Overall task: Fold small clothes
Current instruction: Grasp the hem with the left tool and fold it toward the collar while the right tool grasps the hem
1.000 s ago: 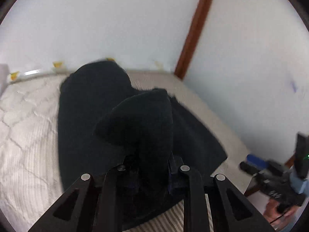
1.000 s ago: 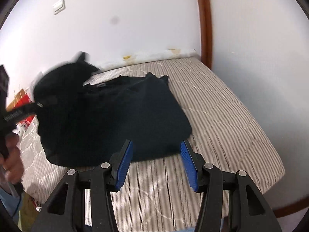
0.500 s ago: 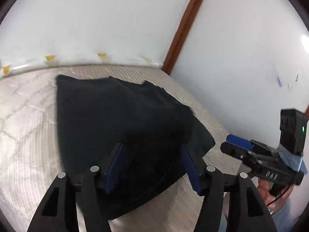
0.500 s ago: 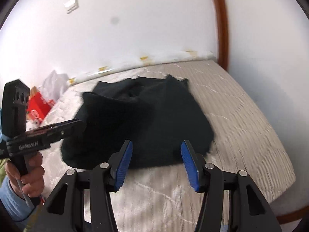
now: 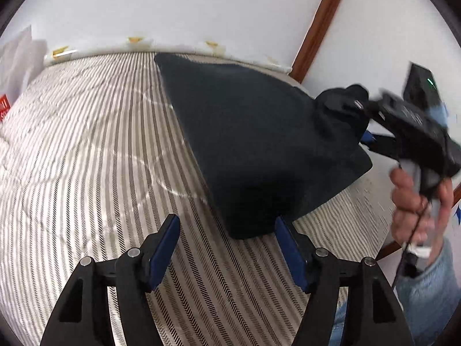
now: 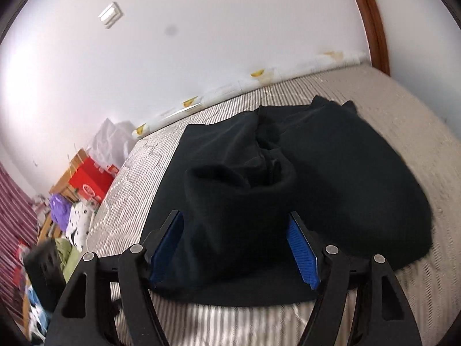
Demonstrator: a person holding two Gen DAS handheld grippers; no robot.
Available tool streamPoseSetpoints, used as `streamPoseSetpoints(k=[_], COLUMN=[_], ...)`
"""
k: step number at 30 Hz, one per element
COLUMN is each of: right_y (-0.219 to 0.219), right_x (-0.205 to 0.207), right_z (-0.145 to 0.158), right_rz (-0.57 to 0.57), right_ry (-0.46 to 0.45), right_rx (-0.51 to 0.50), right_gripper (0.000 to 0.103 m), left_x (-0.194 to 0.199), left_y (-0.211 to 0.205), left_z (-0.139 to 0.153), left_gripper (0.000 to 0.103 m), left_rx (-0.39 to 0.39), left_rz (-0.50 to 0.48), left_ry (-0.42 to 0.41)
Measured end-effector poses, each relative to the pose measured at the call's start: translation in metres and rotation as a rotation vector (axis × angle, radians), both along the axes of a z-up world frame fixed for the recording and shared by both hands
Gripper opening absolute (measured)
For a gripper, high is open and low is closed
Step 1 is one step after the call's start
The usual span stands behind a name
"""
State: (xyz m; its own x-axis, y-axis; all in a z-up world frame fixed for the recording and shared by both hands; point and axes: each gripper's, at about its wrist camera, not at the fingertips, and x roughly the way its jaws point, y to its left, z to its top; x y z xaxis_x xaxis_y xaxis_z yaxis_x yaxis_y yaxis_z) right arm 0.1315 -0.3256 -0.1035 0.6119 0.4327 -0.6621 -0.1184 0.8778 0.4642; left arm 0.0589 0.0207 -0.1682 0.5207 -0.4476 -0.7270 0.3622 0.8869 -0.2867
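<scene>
Readable writing: none can be made out with certainty. A red box (image 6: 91, 180) at the far left beside the mattress is carrying white markings too small to read; the white strokes on a red patch (image 5: 3, 109) at the left edge of the left wrist view are cut off and illegible.

Task item: a dark garment (image 5: 253, 141) is lying on the striped mattress (image 5: 86, 150), toward its right and far part. In the right wrist view the garment (image 6: 331, 178) is spreading flat at the right, with a raised fold bunching up at its near middle.

Left gripper (image 5: 227, 248): it is pointing downward over the mattress, jaws apart and opening. The near corner of the garment is lying just ahead of the blue pads (image 5: 164, 248); the pads are not pressing on it.

Right gripper (image 6: 234, 248): jaws are apart and opening, with the raised fold standing between the pads (image 6: 302, 255); the fabric is filling the gap, but no clamping is evident. In the left wrist view this gripper is appearing blurred at the right, at the far right corner of the garment, gripped by a hand (image 5: 415, 201) in a blue sleeve (image 5: 429, 291).
</scene>
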Motion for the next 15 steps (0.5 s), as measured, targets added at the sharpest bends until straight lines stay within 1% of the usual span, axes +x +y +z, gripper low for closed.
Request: streamPoseSetpoints(k=[4, 6, 7, 8, 9, 10, 11, 13, 15], right_y=[0.009, 0.015, 0.018, 0.024, 0.027, 0.03, 0.03, 0.026, 0.014], right_x=[0.03, 0.043, 0.047, 0.051, 0.053, 0.055, 0.056, 0.055, 0.048], right_z=[-0.013, -0.015, -0.014, -0.012, -0.009, -0.003, 0.002, 0.012, 0.028], right_rz=[-0.039, -0.039, -0.032, -0.015, 0.003, 0.026, 0.04, 0.052, 0.05], right_ry=[0.038, 0.027, 0.019, 0.003, -0.014, -0.044, -0.069, -0.122, -0.193], right_rx=[0.025, 0.035, 0.025, -0.006, -0.027, -0.055, -0.079, -0.11, -0.162], right_gripper=[0.071, 0.063, 0.054, 0.045, 0.039, 0.026, 0.02, 0.016, 0.014], left_x=[0.013, 0.016, 0.017, 0.018, 0.02, 0.02, 0.021, 0.022, 0.023], left_y=[-0.015, -0.027, -0.031, -0.037, -0.042, -0.045, -0.049, -0.053, -0.057], left_z=[-0.006, -0.005, -0.005, -0.005, -0.005, -0.005, -0.005, -0.004, -0.003], left_gripper=[0.066, 0.066, 0.066, 0.066, 0.066, 0.066, 0.066, 0.066, 0.066], left_rx=[-0.004, 0.008, 0.014, 0.021, 0.028, 0.036, 0.046, 0.056, 0.063], left_rz=[-0.006, -0.008, -0.009, -0.009, -0.006, -0.003, 0.002, 0.005, 0.012], left_ry=[0.016, 0.001, -0.002, -0.003, -0.003, -0.006, -0.011, -0.012, -0.008])
